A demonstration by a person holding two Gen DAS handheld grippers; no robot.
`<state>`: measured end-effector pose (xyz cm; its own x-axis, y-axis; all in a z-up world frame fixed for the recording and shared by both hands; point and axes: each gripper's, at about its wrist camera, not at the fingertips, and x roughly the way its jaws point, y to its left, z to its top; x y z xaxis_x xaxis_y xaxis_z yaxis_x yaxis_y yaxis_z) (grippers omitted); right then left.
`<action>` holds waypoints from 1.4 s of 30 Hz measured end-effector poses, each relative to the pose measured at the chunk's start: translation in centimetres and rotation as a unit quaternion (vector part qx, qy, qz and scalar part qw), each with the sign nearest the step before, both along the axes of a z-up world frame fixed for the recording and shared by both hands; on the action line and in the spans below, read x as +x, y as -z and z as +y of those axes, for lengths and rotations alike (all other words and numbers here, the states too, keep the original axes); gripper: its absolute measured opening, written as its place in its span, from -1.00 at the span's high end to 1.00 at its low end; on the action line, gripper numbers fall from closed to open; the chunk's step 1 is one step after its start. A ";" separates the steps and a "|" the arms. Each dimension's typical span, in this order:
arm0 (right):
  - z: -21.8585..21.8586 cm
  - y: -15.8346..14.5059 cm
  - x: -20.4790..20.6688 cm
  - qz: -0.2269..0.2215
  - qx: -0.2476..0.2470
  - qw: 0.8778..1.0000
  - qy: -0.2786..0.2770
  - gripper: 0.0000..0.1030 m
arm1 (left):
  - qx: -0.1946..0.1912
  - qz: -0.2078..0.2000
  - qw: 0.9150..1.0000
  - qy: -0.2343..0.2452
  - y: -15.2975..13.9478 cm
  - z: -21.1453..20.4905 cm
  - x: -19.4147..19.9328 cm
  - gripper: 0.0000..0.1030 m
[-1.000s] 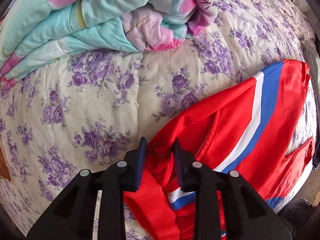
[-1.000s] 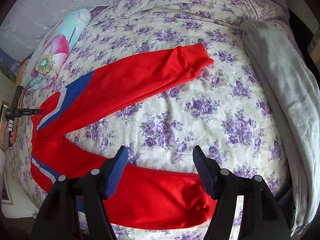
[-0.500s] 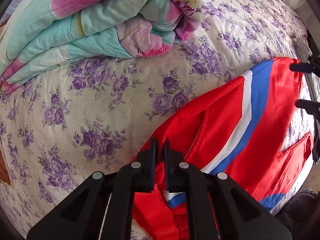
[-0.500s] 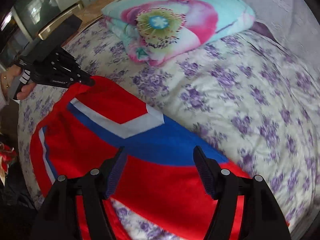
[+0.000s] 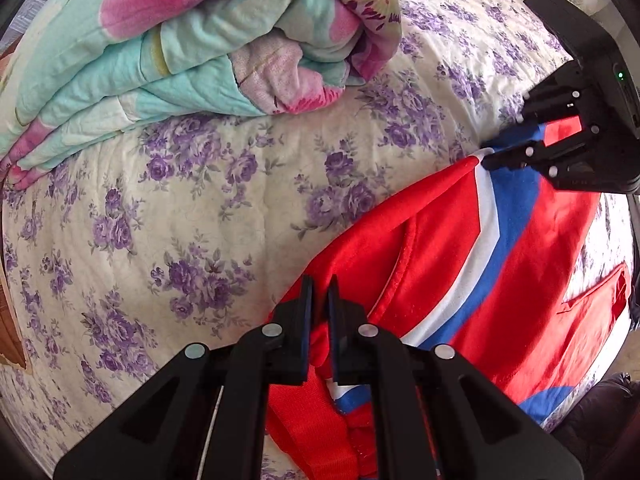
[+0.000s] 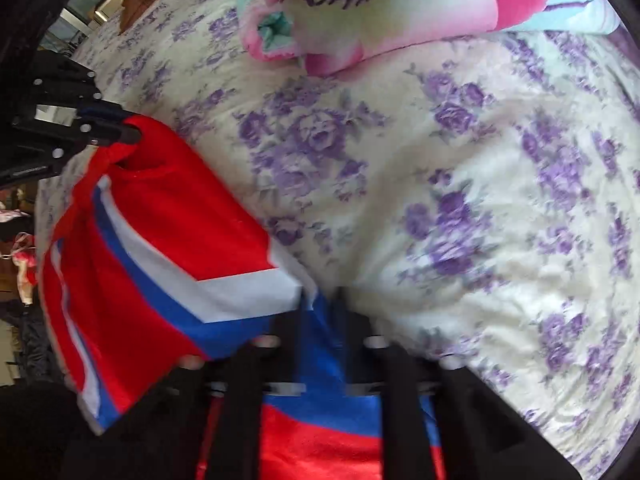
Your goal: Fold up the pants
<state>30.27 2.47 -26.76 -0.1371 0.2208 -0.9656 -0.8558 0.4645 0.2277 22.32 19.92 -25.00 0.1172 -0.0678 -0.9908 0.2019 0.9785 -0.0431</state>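
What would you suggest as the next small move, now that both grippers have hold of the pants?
Probably lift both edges together and carry them across to start the fold: the left gripper is shut on the red waist end of the pants, and the right gripper is pinching the blue stripe, on the bed.

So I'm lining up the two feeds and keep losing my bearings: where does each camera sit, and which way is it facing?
Left wrist: rides the left tool, looking along its fingers across the purple-flowered bedspread toward the folded turquoise-and-pink quilt; its fingers pinch the red pants with blue and white stripes; the right tool shows far right.
Right wrist: rides the right tool, blurred, low over the pants, facing the quilt; the left tool shows at left.
Shared: pants, bedspread, quilt, each other's tool.
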 end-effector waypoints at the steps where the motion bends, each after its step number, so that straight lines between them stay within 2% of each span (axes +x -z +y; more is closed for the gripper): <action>1: -0.3 -0.5 -0.3 -0.002 0.009 1.000 0.003 0.94 | 0.002 -0.001 1.000 0.000 0.0 0.0 -0.1 0.88; 7: -2.0 -4.1 -2.1 -0.039 0.047 0.998 0.015 0.94 | 0.000 -0.014 1.000 -0.001 -1.1 0.0 -1.2 0.88; 12: -3.8 -7.1 -5.3 -0.068 0.071 0.995 0.017 0.94 | -0.007 -0.038 0.999 0.001 -3.6 -0.5 -3.1 0.88; 15: -5.5 -9.3 -7.7 -0.073 0.094 0.993 0.009 0.94 | -0.018 -0.059 0.998 0.002 -5.5 -0.6 -5.2 0.88; 18: -7.0 -11.7 -11.6 -0.077 0.115 0.990 -0.021 0.93 | -0.031 -0.080 0.996 0.005 -7.2 -1.0 -8.7 0.88; 21: -7.7 -12.4 -16.2 -0.070 0.120 0.989 -0.042 0.93 | -0.040 -0.087 0.995 0.008 -8.0 -1.6 -12.3 0.88; 27: -8.1 -11.4 -24.3 -0.051 0.124 0.990 -0.040 0.93 | -0.016 -0.079 0.997 0.014 -7.2 -3.0 -18.7 0.88; 33: -7.8 -9.2 -30.0 -0.033 0.114 0.992 -0.046 0.93 | -0.036 -0.066 0.997 -0.012 -5.8 -2.2 -23.6 0.88; 38: -6.9 -4.6 -32.9 -0.020 0.070 0.997 -0.041 0.93 | -0.036 -0.024 0.999 -0.021 -1.7 -2.4 -25.5 0.88; 42: -6.3 -0.1 -33.3 0.015 0.032 0.999 0.008 0.93 | -0.056 -0.002 0.997 -0.047 1.4 -1.9 -25.6 0.85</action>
